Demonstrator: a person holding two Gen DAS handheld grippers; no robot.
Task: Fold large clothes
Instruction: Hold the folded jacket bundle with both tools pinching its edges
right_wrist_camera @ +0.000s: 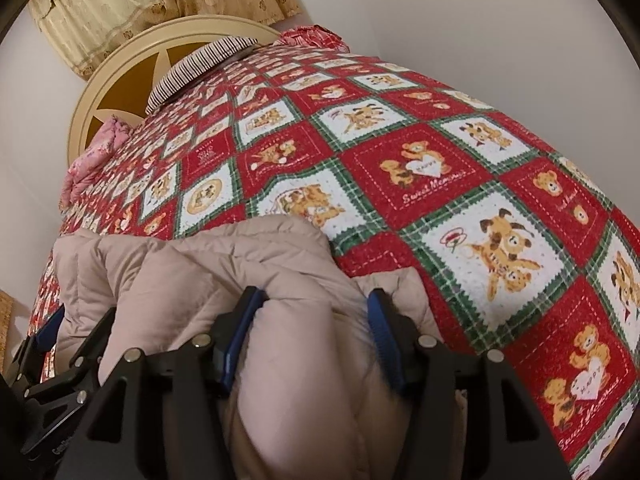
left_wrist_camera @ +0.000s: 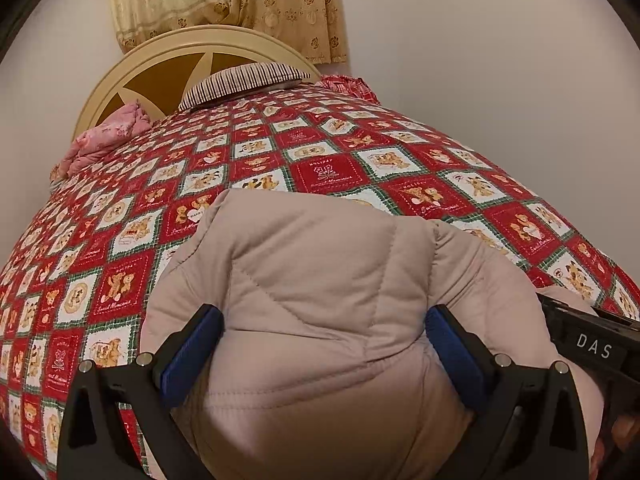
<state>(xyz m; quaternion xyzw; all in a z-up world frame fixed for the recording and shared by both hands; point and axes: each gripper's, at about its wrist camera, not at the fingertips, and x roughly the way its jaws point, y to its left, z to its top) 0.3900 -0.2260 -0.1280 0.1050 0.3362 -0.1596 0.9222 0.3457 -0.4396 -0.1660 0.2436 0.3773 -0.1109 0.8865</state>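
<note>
Bunched on red teddy-bear patchwork quilt (right_wrist_camera: 416, 168) lettered "Sweet Memories", "Happy": beige quilted puffer jacket (left_wrist_camera: 320, 280). Clamped on its padding: left gripper (left_wrist_camera: 324, 344), right gripper (right_wrist_camera: 314, 340), marked "DAS".

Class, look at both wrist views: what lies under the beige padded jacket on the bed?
The beige padded jacket rests on the red teddy-bear quilt, which shows around its far edges. Whatever lies directly beneath the jacket's bulk is covered.
</note>
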